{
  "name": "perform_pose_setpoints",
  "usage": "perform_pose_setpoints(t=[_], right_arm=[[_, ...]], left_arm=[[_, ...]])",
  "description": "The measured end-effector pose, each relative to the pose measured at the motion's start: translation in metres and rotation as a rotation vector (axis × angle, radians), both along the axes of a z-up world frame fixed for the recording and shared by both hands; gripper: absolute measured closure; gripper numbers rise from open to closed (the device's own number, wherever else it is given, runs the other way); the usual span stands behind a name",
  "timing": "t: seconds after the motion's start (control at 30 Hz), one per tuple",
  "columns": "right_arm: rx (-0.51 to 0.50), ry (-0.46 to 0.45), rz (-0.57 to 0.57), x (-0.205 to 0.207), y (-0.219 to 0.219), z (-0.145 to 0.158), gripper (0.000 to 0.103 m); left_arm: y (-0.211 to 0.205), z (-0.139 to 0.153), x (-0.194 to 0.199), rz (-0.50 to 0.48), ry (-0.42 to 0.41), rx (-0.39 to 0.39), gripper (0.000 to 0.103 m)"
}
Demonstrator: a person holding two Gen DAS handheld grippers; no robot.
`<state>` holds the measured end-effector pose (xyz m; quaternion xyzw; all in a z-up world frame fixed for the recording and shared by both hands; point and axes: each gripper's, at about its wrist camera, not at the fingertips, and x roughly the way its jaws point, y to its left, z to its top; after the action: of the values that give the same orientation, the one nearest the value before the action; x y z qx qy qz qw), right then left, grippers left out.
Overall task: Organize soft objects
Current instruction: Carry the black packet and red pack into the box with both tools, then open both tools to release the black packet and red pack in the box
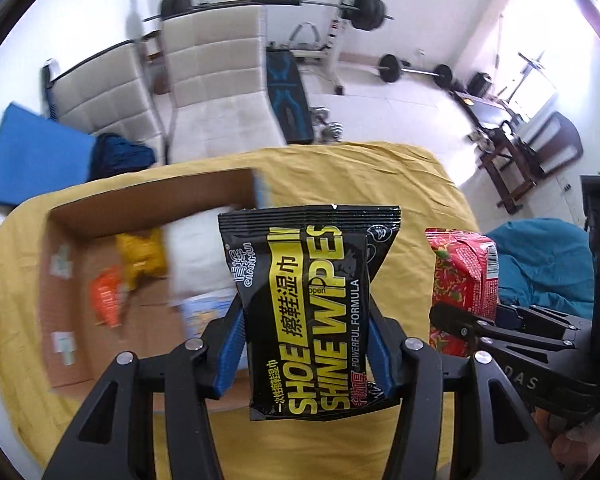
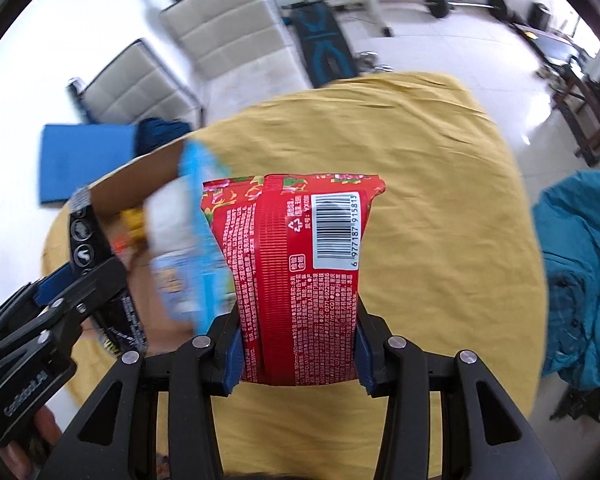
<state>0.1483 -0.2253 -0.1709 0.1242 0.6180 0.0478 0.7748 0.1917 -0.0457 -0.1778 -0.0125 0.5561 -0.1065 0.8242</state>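
My left gripper (image 1: 306, 340) is shut on a black and yellow shoe-wipes pack (image 1: 312, 300) and holds it upright above the yellow cloth, just right of a cardboard box (image 1: 60, 280). The box holds an orange pack (image 1: 108, 300), a yellow pack (image 1: 142, 256), a white pack (image 1: 196, 256) and a light blue pack (image 1: 204, 312). My right gripper (image 2: 298, 344) is shut on a red tissue pack (image 2: 296, 264), barcode side up, above the cloth. The red pack also shows in the left wrist view (image 1: 460, 280). The left gripper (image 2: 72, 292) is at the left of the right wrist view.
The table is covered by a yellow cloth (image 2: 420, 200). Two beige chairs (image 1: 216, 80) stand behind it. A blue mat (image 1: 32, 160) lies at far left, teal fabric (image 2: 580, 280) at right. Gym weights (image 1: 416, 72) stand on the floor behind.
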Motion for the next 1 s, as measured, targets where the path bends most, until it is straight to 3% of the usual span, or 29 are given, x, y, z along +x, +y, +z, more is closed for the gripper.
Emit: perform_pose_setpoints(t=[0.23,0.47,0.73,1.0], right_arm=[[0.063,0.029,0.133,0.002,0.128,-0.012,0.056],[0.064,0.100,0.214,0.017,0.222,-0.074,0.056],[0.040,0.197,0.248,0.029,0.266,-0.146,0.056],[0.001,0.281,0.258,0.037,0.288,-0.195,0.056]], left_arm=[[0.117,-0.009,-0.006,0.112,0.081,0.022,0.053],[0.207,-0.081,0.010,0.203,0.281,0.021,0.053],[0.243,-0.149,0.034,0.199,0.402,-0.002,0.052],[0.237,-0.184,0.042,0.145,0.476,0.013,0.052]])
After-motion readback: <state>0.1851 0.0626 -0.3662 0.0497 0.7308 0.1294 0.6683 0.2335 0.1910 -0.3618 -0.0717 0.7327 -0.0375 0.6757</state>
